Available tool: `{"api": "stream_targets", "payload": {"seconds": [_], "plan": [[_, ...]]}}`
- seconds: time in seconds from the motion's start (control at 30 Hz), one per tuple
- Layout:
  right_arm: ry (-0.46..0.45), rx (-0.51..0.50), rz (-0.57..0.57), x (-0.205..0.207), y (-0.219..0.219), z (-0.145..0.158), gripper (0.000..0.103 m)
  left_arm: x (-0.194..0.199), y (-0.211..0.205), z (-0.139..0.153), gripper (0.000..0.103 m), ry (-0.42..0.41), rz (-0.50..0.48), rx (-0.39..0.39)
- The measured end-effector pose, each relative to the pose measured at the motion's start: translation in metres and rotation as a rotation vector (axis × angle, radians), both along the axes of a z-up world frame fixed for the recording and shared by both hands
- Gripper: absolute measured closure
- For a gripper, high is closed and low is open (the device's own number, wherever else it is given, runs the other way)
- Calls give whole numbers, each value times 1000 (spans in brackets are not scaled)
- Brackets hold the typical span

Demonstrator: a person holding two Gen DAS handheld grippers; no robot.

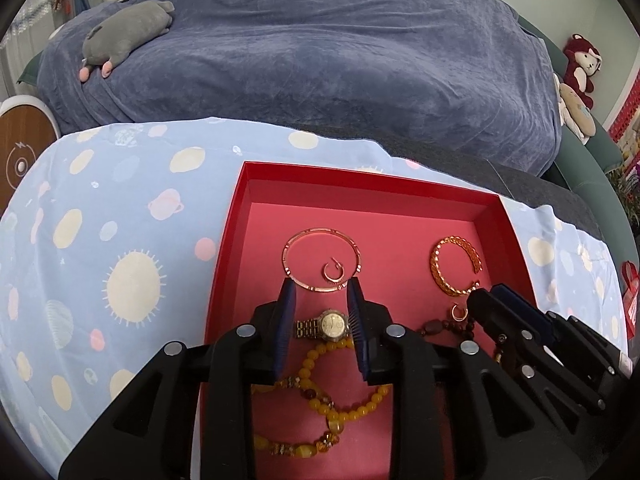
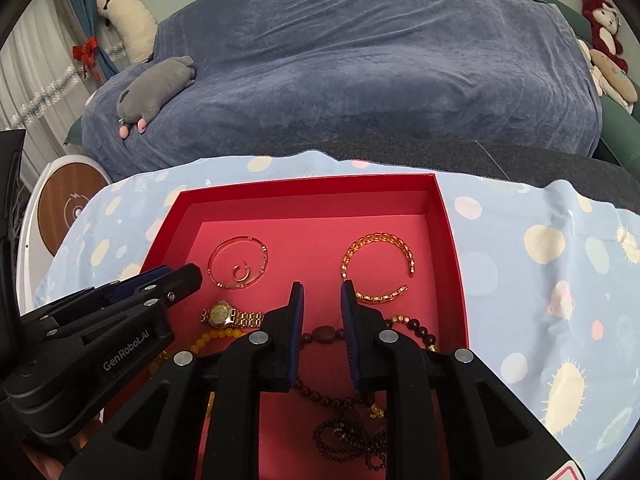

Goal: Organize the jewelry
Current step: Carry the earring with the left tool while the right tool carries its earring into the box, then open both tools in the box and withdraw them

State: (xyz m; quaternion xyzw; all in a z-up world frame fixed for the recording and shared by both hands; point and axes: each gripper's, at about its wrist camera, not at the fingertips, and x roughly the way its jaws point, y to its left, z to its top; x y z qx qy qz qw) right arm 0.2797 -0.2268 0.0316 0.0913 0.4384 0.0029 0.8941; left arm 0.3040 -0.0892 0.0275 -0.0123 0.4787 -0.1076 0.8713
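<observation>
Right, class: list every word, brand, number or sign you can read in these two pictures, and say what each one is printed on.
"GenRobot.AI": on the side of the left gripper.
Watch dial: markings too small to read.
Round wooden disc: a circular symbol, no readable letters.
Red-edged label at the frame's bottom: cut off, unreadable.

Table under a pale blue planet-print cloth [image 1: 120, 240]; 1 red box [image 1: 224, 264] sits on it, toward 3 o'clock.

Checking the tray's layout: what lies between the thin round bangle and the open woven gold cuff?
Only bare pink floor of the red tray separates the bangle from the cuff; both wrist views show it.
</observation>
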Motion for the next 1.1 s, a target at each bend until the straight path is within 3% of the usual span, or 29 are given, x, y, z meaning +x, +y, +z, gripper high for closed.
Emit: {"api": "stream_targets", "payload": {"seconds": [0.23,0.37,0.6,0.77,1.0,1.1], "plan": [[-5,5,-4,-26,3,17,82,-27,2,19,73,-18,-10,-8],[-1,-1,-21,-50,5,24,69,-50,1,28,71,-30,-25,-9],[9,0,-56,-94,7,33,69,-94,3,39,71,-34,-42,-4],[16,2,-92,-119,6,35,64,-123,6,42,59,-35,-39,4],[31,-57,-84,-148,11,31,62,-150,13,41,54,-26,-26,13],[43,-64,-94,-157,11,29,61,-160,15,39,46,-27,-12,24]]}}
